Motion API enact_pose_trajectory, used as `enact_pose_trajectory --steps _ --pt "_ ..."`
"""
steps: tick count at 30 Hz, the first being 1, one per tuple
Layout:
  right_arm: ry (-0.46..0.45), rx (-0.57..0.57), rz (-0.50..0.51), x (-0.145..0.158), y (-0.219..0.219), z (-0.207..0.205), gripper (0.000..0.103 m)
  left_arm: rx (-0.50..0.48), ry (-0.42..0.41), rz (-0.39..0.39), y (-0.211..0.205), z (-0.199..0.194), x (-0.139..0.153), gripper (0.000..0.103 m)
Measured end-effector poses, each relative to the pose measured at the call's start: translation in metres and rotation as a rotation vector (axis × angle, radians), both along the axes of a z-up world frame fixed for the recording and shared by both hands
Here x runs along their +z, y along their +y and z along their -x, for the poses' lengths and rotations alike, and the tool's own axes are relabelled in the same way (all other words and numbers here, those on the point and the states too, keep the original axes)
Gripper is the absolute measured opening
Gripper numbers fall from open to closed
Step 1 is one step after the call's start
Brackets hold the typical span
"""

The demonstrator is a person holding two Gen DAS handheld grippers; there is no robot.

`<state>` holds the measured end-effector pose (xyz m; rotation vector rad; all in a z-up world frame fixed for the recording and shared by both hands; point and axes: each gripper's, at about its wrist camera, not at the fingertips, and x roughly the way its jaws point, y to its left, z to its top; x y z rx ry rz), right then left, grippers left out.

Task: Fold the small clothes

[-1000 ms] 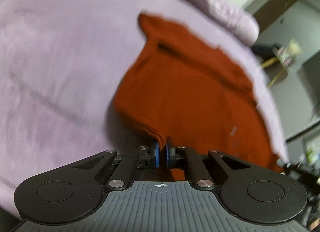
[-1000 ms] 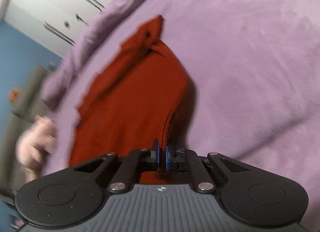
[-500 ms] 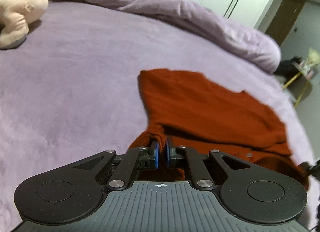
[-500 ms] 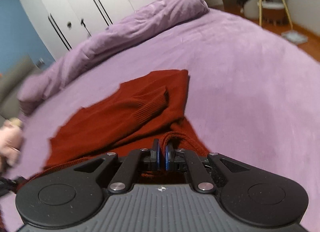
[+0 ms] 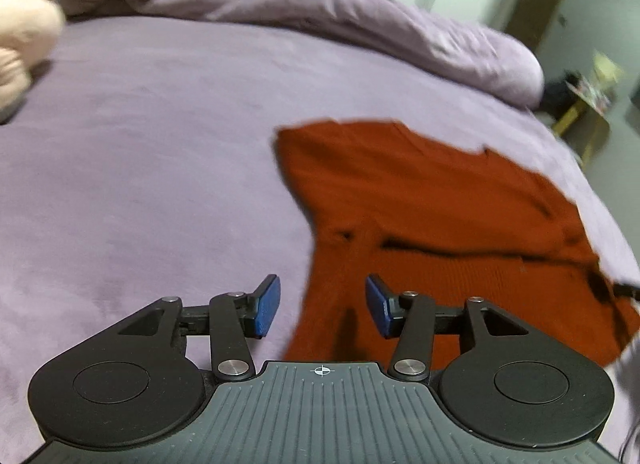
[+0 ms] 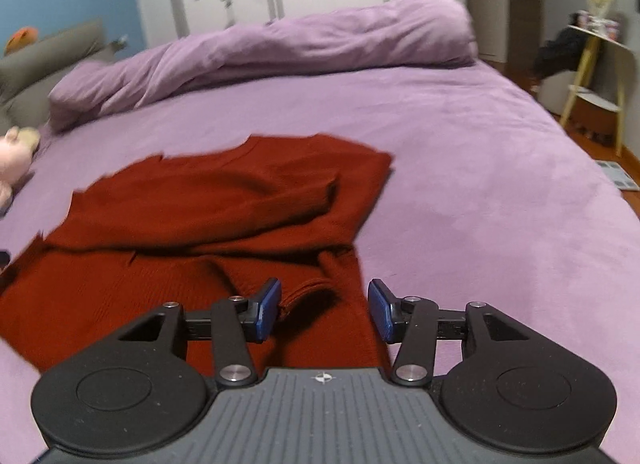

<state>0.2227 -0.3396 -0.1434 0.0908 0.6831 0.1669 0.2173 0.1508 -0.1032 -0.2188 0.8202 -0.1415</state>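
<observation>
- Your left gripper [image 5: 323, 306]: blue pads spread wide, nothing between them. It sits low over the near left edge of the red sweater [image 5: 452, 224].
- Your right gripper [image 6: 324, 310]: pads likewise apart, holding nothing; a ribbed edge of the sweater [image 6: 208, 224] lies between and just beyond them.
- Sweater lies on the purple bedspread [image 6: 500, 192], folded over itself, one cuffed sleeve [image 6: 256, 204] laid across the upper layer.
- Rolled purple duvet [image 6: 280, 48] runs along the far side of the bed.
- Pink plush toy [image 5: 20, 44] sits at the far left, well apart from the sweater.
</observation>
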Motion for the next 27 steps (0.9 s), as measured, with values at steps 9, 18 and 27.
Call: enact_pose_trajectory --steps 9,18,27 --pt "-0.027 0.062 -0.088 0.005 -0.004 0.000 0.047 -0.070 -0.007 -0.034 -0.019 -0.011 -0.008 0.036" --pt "0.022 0.050 0.049 -0.012 0.005 -0.013 0.007 -0.122 -0.028 -0.096 -0.036 -0.011 -0.004 0.016" --pt "0.066 0.067 0.039 -0.016 0.003 -0.023 0.015 -0.137 0.013 -0.105 -0.041 -0.026 -0.016 0.032"
